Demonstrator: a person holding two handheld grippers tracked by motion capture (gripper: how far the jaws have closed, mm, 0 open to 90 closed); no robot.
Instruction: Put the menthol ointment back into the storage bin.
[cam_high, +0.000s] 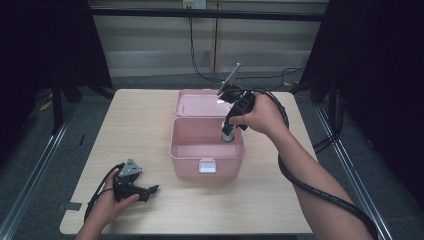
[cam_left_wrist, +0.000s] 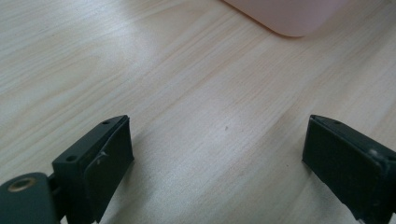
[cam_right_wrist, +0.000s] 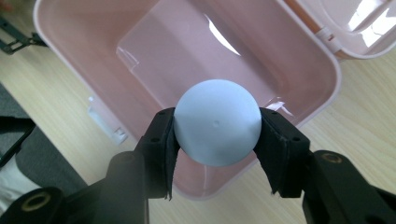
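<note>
The right gripper (cam_right_wrist: 217, 135), clamped on a pale blue ball (cam_right_wrist: 217, 122), hung over the open pink box (cam_right_wrist: 70, 70), the drop not yet made, while the left gripper (cam_left_wrist: 217, 154) rested wide open.

Dim, soft pictures; glare perhaps from overhead.

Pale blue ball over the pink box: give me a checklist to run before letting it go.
1. Right gripper shut on the pale blue round ball: ok.
2. Pink plastic box open, lid laid back: ok.
3. Ball above the box's inside: ok.
4. Box floor free of other things: ok.
5. Left gripper open, away from the box on the light wooden table: ok.
6. Ball low enough not to bounce out: cannot tell.
</note>
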